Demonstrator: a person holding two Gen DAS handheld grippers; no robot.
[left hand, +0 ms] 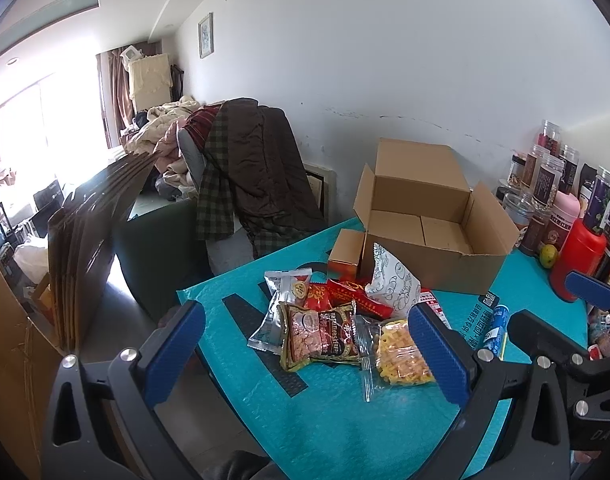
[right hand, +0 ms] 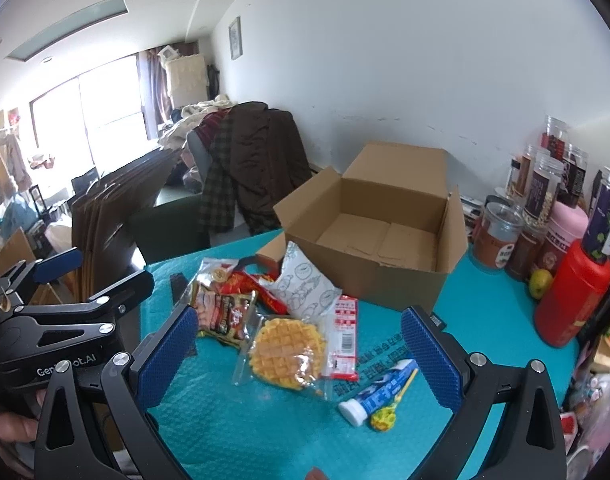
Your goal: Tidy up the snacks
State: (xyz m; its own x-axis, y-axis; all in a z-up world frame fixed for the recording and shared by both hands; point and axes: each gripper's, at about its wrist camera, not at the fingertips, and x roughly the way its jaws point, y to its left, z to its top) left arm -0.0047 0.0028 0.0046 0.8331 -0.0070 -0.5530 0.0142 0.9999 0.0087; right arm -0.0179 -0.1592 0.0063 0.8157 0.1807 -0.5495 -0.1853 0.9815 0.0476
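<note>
**Both grippers hovering wide over the snack pile**

The left gripper (left hand: 305, 344) is hanging above the near edge of the teal desk (left hand: 337, 420), its blue fingers (left hand: 175, 354) spread apart and gripping nothing. The right gripper (right hand: 301, 354) is doing the same just beside it, fingers (right hand: 431, 356) released and empty.

Between the right gripper's fingers, a bagged waffle (right hand: 287, 354) is lying flat on the desk. To its right, a blue-and-white tube (right hand: 379, 394) is resting next to a yellow lollipop (right hand: 385, 418). A red-and-white sachet (right hand: 345, 338) is touching the waffle's right edge.

A little farther on, a dark wafer packet (left hand: 319, 334) is sitting beside a silver pouch (left hand: 279, 308), with red wrappers (left hand: 355, 296) and a white printed bag (left hand: 391, 282) leaning behind them. A small orange box (left hand: 345, 258) is standing at the pile's far side.

Beyond the pile, an open cardboard box (right hand: 385, 240) is sitting empty on the desk. To its right, jars (right hand: 541, 196) and a red flask (right hand: 571, 296) are crowding near the wall.
</note>
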